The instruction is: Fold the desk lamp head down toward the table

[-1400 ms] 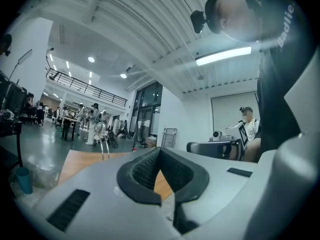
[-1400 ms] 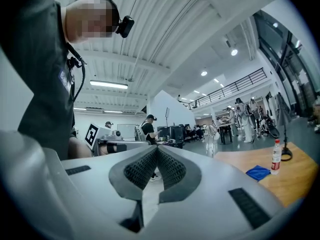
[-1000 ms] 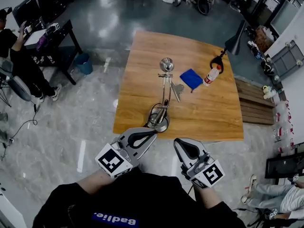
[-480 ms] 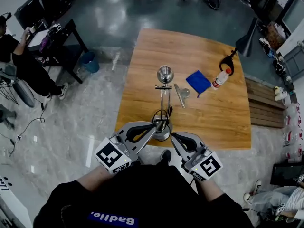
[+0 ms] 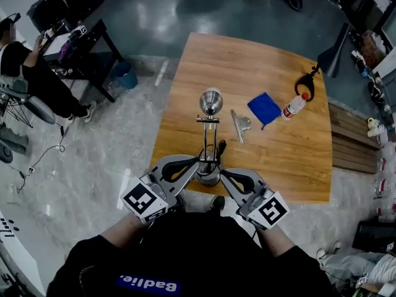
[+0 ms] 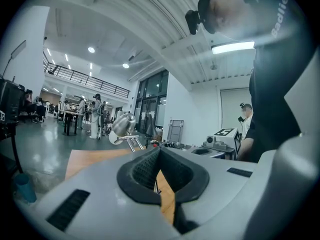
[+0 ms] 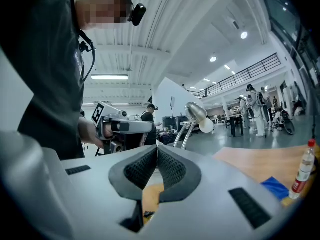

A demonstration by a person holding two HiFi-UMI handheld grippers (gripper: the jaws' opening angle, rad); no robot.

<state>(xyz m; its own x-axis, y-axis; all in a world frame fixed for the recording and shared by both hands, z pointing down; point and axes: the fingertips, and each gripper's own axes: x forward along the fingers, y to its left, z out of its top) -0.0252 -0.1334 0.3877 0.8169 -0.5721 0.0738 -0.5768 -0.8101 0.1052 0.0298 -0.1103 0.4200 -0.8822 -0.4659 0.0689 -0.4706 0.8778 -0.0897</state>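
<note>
Head view: one silver metal desk lamp (image 5: 209,142) upright at the near edge of the one light wooden table (image 5: 272,159), with its dome-shaped lamp head (image 5: 210,101) high and not yet folded. Flanking the round base, two grey handheld grippers, the left gripper (image 5: 198,161) and the right gripper (image 5: 223,172), both close to the lamp, contact impossible to tell. Farther back on the boards, one blue folded cloth (image 5: 265,108), one clear plastic bottle with a red cap (image 5: 295,107) and one silver metal clip (image 5: 240,124), all well apart from the lamp.

Left gripper view: dark ribbed pads pressed together on nothing. Lamp head (image 6: 122,125) beyond the tips and above them, untouched.

Right gripper view: pads likewise pressed together, empty. Lamp head (image 7: 196,111) ahead and higher, bottle (image 7: 303,171) and cloth (image 7: 276,186) off to the right on the tabletop.

Judged to be the approach stage, nothing gripped yet. Next move likely to call for spreading one pair of jaws, steadying the base, then taking the head or upper arm and swinging it down toward the table without tipping the stand.
</note>
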